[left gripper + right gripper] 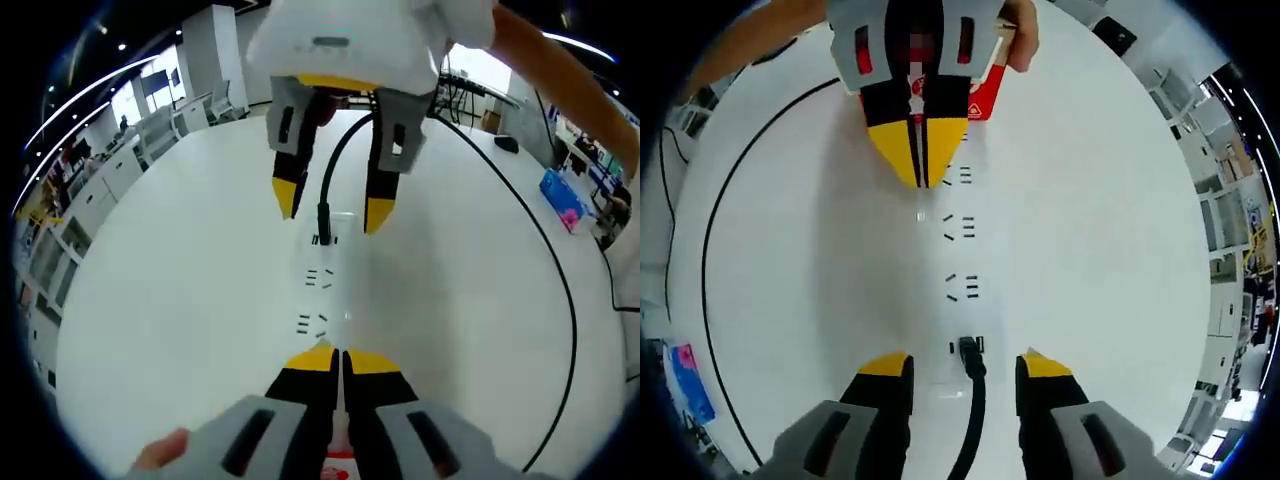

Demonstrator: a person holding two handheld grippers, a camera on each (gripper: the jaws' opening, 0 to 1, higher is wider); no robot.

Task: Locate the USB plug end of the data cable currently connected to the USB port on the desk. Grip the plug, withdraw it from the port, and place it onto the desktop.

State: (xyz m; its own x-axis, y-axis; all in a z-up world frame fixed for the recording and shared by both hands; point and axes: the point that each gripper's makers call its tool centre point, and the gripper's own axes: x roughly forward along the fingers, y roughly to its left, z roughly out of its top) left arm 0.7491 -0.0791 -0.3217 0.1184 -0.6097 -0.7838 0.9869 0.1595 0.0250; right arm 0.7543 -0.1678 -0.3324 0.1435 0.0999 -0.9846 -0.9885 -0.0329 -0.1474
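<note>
Fingers of the left gripper (340,362), left gripper view: yellow tips pressed together, nothing between them, resting low over the near end of the white power strip (322,300). Right gripper (333,212), seen opposite: jaws spread, one tip on each side of the black USB plug (323,222), not touching it. Plug stood upright, seated in the port at the far end of the strip. Black data cable (560,270) rose from the plug between the jaws, then looped away across the white desktop (180,280). Blue packet (562,197) lay well apart at the desk edge.

Right gripper view: own fingers (1041,372) apart, empty, flanking the plug (969,352) (still fully inserted). Cable ran back toward the camera between the jaws. Left gripper (921,163) lay at the far end of the strip (962,255), tips together, a hand (1020,35) behind it, a red label (982,100) just beside it.

Risks, judged:
- Jaws might close on the soft cable above the plug rather than on its body; the pull would strain the cord or slip.
- An angled pull could bind the plug in its port.
- Strip might lift with the plug if the left gripper gave too little hold-down.
</note>
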